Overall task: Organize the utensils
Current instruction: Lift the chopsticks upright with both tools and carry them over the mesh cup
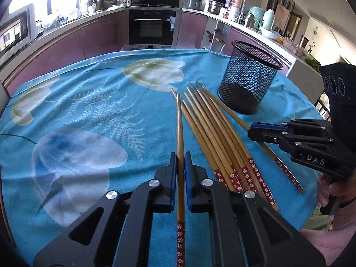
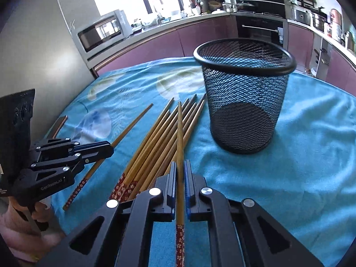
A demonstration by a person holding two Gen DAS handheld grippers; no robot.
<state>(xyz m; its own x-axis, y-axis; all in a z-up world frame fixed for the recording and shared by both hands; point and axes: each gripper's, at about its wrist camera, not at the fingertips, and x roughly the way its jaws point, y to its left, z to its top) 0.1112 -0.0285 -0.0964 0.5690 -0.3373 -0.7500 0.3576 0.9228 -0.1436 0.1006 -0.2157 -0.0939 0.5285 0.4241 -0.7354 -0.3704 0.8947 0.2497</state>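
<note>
A black mesh cup (image 1: 249,77) (image 2: 244,102) stands upright on the blue cloth. Beside it lies a bundle of several bamboo chopsticks (image 1: 213,138) (image 2: 155,142) with red flowered ends. My left gripper (image 1: 180,158) (image 2: 109,148) is shut on one chopstick (image 1: 179,122) at the bundle's left, apart from the rest. My right gripper (image 2: 180,166) (image 1: 253,126) is shut on another chopstick (image 2: 179,129) at the bundle's right edge, nearest the cup. Both held sticks point away from me, tips toward the far side of the table.
The blue leaf-print cloth (image 1: 89,111) covers the whole table. A person's hand (image 1: 329,193) in a pink sleeve holds the right gripper's handle. Purple kitchen cabinets, an oven (image 1: 153,26) and a microwave (image 2: 100,33) stand beyond the table's far edge.
</note>
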